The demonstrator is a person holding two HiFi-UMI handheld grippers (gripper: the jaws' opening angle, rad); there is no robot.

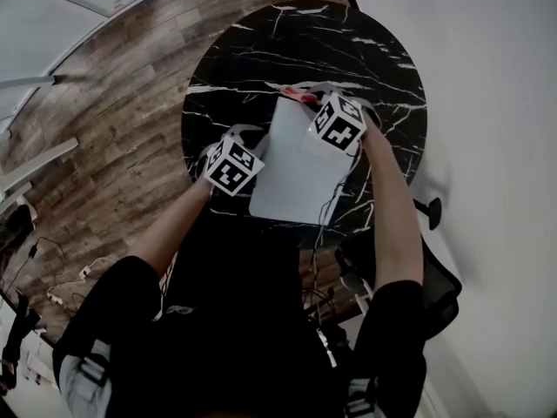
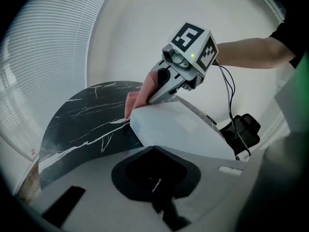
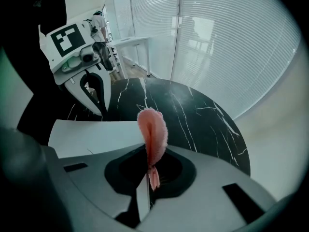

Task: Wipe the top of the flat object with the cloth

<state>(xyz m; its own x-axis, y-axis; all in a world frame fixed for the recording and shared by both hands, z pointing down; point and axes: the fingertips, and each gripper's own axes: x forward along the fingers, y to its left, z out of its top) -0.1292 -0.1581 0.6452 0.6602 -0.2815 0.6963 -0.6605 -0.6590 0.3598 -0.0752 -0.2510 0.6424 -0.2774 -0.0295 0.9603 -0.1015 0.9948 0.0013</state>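
1. Flat object (image 1: 296, 168) lies on the round marble surface (image 1: 252, 59); the right claw (image 3: 148, 178), clamped on the pink cloth (image 3: 152, 129), sits at its far edge.
2. Wiping should go best with the cloth pressed flat, stroking towards its near edge.
3. The left claw (image 2: 157, 190), closed and empty, is by its left edge; a cable (image 1: 325, 209) across its near-right corner could snag.

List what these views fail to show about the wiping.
- Head view: the cloth is nearly all hidden under the marker cube of the right gripper.
- Left gripper view: the body of the left gripper hides whether its shut tips touch the flat object.
- All views: any dirt on the flat object is too small to see.
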